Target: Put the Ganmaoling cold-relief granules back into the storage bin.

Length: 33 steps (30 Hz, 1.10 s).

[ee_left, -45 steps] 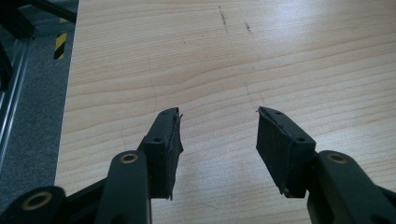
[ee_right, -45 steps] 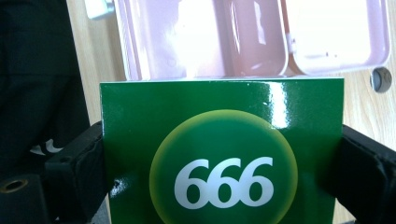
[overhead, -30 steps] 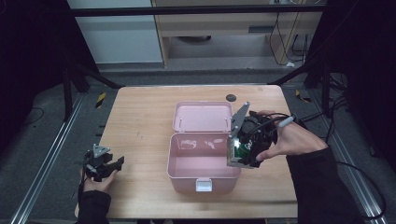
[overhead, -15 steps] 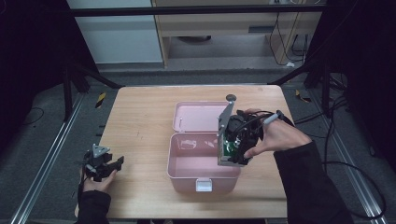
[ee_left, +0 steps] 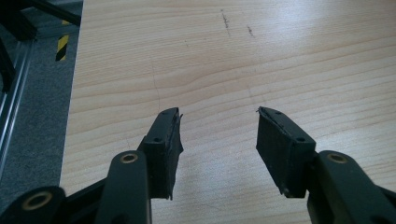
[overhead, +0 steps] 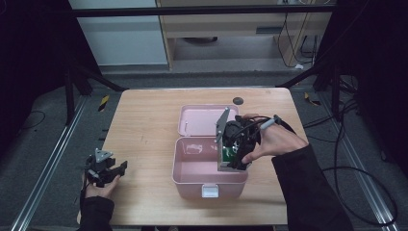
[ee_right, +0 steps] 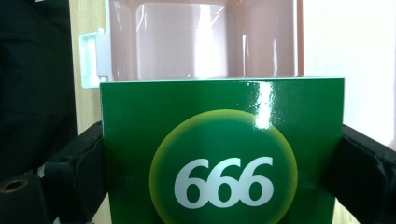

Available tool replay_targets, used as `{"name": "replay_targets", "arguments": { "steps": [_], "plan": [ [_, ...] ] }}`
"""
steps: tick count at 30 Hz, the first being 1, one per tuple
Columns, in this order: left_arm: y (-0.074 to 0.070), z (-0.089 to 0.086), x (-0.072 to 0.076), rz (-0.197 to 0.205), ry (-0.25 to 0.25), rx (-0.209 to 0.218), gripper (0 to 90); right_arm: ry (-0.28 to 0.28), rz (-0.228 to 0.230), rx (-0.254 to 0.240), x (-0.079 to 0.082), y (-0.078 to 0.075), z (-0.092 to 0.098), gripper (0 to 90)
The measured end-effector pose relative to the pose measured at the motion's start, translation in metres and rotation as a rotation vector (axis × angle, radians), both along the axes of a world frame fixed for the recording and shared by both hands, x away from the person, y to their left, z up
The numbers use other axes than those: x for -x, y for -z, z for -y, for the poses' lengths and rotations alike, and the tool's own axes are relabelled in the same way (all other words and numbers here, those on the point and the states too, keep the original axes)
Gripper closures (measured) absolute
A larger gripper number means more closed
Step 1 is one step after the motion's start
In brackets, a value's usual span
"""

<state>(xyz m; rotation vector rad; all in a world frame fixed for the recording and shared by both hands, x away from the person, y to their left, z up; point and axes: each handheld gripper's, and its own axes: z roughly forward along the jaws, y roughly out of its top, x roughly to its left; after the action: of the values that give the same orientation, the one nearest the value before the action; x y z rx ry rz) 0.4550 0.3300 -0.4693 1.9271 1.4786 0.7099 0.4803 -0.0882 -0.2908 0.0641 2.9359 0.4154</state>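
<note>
Right now the right gripper's fingers pinch a green box above the pink case; left fingers spread.

green box | white "666" on yellow-green circle

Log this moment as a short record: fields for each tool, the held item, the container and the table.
right tool: shut on the green box, over the pink case's right side
green box: glossy, "666" in white on a yellow-green circle
pink case: open, lid laid flat behind, white latch in front
left tool: open, nothing between its jaws, near the table's left front corner
table: light wood
</note>
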Motion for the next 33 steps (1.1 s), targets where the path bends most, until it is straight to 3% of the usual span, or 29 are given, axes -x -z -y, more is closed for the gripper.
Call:
{"name": "replay_targets", "arguments": {
  "steps": [18,22,33],
  "plan": [
    [0.000,0.000,0.000,0.003,-0.001,0.001,49.1,-0.021,-0.020,0.070,-0.004,0.025,-0.016,5.9],
    [0.000,0.000,0.000,0.003,-0.001,0.000,49.0,-0.013,-0.040,0.047,-0.005,0.030,-0.013,5.9],
    [0.000,0.000,0.000,0.003,-0.001,-0.003,49.0,-0.002,-0.053,0.039,-0.008,0.044,-0.007,5.8]
  ]
}}
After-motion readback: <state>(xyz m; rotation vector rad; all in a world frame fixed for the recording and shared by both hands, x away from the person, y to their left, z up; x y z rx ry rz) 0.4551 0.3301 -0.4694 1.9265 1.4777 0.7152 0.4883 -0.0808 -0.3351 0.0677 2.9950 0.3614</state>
